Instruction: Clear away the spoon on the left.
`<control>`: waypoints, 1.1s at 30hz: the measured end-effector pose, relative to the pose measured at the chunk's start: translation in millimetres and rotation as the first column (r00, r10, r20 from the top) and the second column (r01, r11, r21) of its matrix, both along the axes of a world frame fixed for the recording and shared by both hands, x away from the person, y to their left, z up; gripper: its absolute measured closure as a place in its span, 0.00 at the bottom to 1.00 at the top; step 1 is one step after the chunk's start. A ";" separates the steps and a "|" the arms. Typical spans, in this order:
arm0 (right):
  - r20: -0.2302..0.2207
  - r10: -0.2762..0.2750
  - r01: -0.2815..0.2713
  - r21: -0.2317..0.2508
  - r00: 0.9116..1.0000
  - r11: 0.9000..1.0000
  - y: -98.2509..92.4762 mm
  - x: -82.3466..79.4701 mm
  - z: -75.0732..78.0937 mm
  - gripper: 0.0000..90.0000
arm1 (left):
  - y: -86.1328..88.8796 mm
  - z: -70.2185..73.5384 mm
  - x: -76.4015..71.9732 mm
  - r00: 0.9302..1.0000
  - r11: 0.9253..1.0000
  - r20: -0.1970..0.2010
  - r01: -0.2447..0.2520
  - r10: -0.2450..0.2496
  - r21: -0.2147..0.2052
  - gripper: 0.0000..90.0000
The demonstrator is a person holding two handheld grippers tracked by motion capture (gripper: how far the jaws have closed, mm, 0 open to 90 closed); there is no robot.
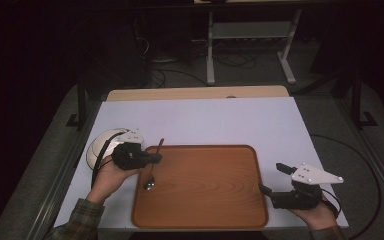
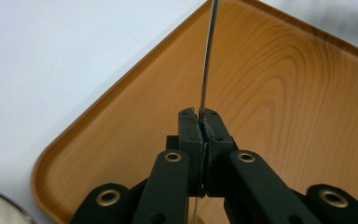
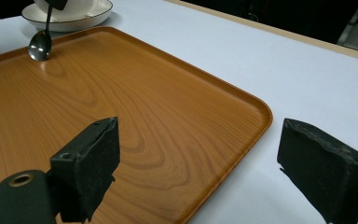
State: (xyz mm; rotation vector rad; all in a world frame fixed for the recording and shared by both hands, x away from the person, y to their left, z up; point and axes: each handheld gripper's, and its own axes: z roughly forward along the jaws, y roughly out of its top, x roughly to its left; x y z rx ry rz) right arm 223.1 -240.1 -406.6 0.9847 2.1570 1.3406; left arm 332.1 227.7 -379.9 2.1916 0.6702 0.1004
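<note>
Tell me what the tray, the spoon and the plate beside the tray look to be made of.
Rectangular brown tray: wood or wood-look laminate, with clear grain rings and a smooth satin sheen. Slim silver spoon, held by the left gripper: polished metal, since its bowl mirrors the light. Round white plate with a dark rim line: probably glazed ceramic, judging by its glossy surface, though melamine is possible.

Green plaid sleeve [image 1: 82, 216]; black grippers with brass-ringed screw holes.

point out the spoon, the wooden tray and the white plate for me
spoon [image 1: 149, 184], high view, on its bowl
wooden tray [image 1: 205, 185], high view, on its bare floor
white plate [image 3: 81, 13], right gripper view, on its rim
</note>
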 end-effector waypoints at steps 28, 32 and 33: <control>-0.002 0.000 0.000 -0.002 1.000 1.000 0.4 0.4 -0.5 0.14 | -39.4 -33.4 0.5 0.995 0.994 -0.053 0.090 -0.086 0.069 0.96; -0.003 0.001 -0.001 -0.002 1.000 1.000 0.6 0.4 -0.6 0.14 | -42.3 -37.4 1.1 0.993 0.991 -0.064 0.101 -0.095 0.085 0.95; -0.003 0.001 -0.001 -0.003 1.000 1.000 0.6 0.4 -0.6 0.14 | -42.6 -38.3 1.3 0.993 0.991 -0.065 0.103 -0.097 0.088 0.95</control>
